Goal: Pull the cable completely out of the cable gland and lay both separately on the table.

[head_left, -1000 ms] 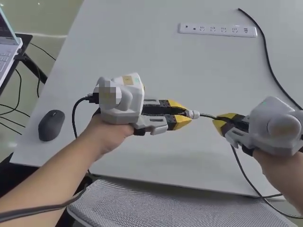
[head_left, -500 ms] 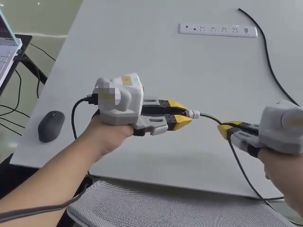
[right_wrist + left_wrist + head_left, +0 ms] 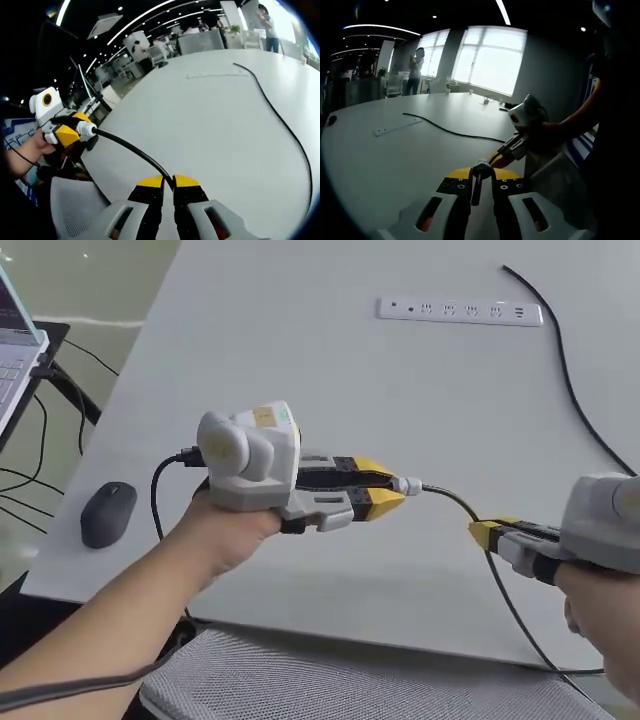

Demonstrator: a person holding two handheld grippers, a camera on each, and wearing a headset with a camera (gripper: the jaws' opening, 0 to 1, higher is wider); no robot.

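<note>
The right gripper (image 3: pixel 487 531) is drawing toward the frame's right edge, jaws pinching the cable (image 3: pixel 452 499). The left gripper (image 3: pixel 385 490) is clamping the cable gland (image 3: pixel 406 484). The extraction is probably needing further pulling.

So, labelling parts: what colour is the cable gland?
The cable gland is white, clearest in the right gripper view.

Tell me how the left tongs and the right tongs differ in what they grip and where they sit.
The left tongs clamp the small white cable gland; the right tongs pinch the thin black cable itself. In the head view the left tongs sit higher, the right tongs lower and apart from the gland, with cable spanning the gap. Both are yellow-tipped and shut.
</note>
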